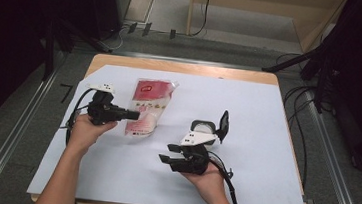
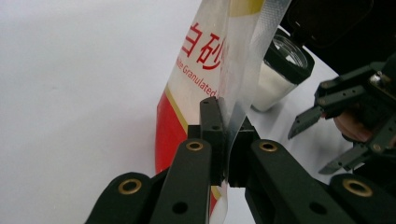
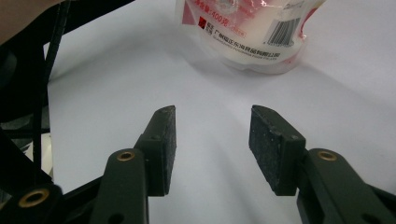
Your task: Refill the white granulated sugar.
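My left fingers (image 2: 212, 140) are pressed together on the clear sealed edge of the sugar bag (image 2: 205, 70), pinching the thin film just beside the red and white print, so the bag stands up from my grip instead of lying slack; from the high view the left gripper (image 1: 130, 113) sits at the bag's near side edge and the sugar bag (image 1: 151, 104) stretches away from it across the white surface (image 1: 267, 120). I judge that I hold it by the seam because that flat strip gives the pads something firm to clamp without squeezing the loose sugar inside. My right fingers (image 3: 163, 149) are spread wide with nothing between them, hovering low over the bare sheet, and the bag's bottom end with its barcode lies beyond them, apart from both pads. The right gripper (image 1: 170, 152) points toward the bag, which reads to me as a second grip being prepared, probably to steady or open the bag. Just beyond my right hand (image 1: 209, 180) stands a jar (image 1: 203, 129) with its black lid (image 1: 224, 125) flipped up, likely waiting to take the sugar.
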Demonstrator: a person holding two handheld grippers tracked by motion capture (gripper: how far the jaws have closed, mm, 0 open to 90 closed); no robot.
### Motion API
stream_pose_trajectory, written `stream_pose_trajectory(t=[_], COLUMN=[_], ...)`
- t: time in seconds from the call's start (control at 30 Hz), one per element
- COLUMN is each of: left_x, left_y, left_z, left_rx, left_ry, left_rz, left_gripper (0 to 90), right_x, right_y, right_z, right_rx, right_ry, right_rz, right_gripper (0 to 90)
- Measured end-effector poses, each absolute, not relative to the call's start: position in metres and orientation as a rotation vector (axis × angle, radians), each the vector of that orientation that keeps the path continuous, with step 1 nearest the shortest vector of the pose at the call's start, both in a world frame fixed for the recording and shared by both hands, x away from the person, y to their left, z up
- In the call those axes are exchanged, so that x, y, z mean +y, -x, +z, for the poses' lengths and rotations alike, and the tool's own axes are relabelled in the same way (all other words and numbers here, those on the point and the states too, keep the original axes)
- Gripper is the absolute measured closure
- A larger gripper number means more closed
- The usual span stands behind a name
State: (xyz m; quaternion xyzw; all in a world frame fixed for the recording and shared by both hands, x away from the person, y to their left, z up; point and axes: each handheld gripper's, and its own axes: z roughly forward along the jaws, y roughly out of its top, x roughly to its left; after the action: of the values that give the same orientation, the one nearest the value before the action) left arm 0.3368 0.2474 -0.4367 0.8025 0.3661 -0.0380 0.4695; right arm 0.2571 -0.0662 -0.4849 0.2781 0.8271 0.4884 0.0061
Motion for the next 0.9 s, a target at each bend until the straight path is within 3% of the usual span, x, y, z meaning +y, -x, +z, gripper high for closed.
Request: stream_pose_trajectory(t=[0.9], left_x=[0.272], left_y=[-0.317], left_z=[-0.451], left_rx=[0.93], left_ry=[-1.957], left_rz=[-0.197], left_gripper=[81.5], right_x=[-0.059], right_y=[-0.266], right_z=[-0.485], right_rx=[2.611], right_ry=[-0.826], right_rz=[1.47], right_gripper=[51.9])
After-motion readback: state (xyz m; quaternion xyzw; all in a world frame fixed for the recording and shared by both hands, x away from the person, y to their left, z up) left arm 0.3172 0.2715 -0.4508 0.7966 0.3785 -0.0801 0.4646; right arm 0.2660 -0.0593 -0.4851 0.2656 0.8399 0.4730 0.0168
